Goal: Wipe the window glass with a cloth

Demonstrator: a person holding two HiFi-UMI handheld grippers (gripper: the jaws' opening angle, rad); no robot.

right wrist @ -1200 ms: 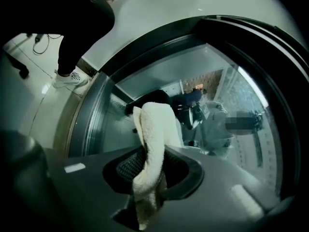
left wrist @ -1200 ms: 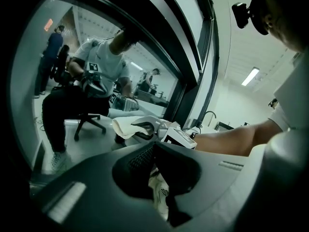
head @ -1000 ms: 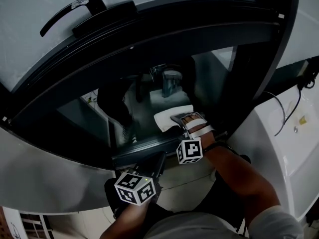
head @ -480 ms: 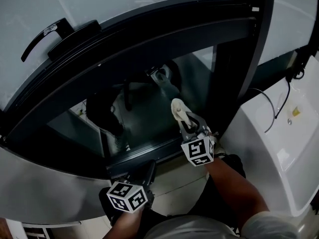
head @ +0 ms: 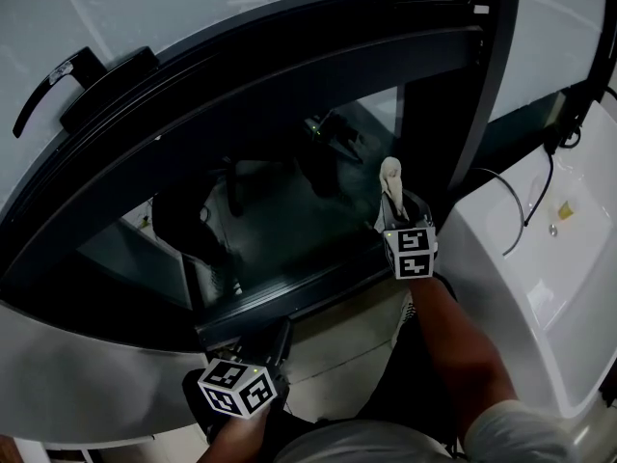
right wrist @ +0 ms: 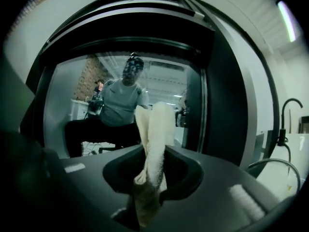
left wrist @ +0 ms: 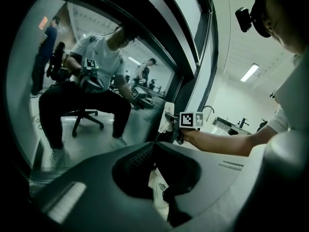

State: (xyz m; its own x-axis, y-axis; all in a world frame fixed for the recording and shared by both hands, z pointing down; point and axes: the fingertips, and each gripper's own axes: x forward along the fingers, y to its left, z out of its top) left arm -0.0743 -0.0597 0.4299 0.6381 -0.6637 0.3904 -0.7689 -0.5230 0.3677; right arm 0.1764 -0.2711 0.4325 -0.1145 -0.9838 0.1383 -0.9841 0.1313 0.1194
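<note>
Right gripper is clamped tight on the cloth, which pokes up out of the jaws as a folded wad. Makes sense, that leaves a free end to rub with. It's up near the right edge of the window glass, beside the dark frame; can't tell if it's touching. Left gripper hangs low, jaws together and empty, probably just out of the way.

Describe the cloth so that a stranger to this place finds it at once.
Find the dark-framed window; near the lower right of its glass, beside the white sink, the right tool points up. The cloth is the pale folded strip pinched in it, the only soft, light thing there.
</note>
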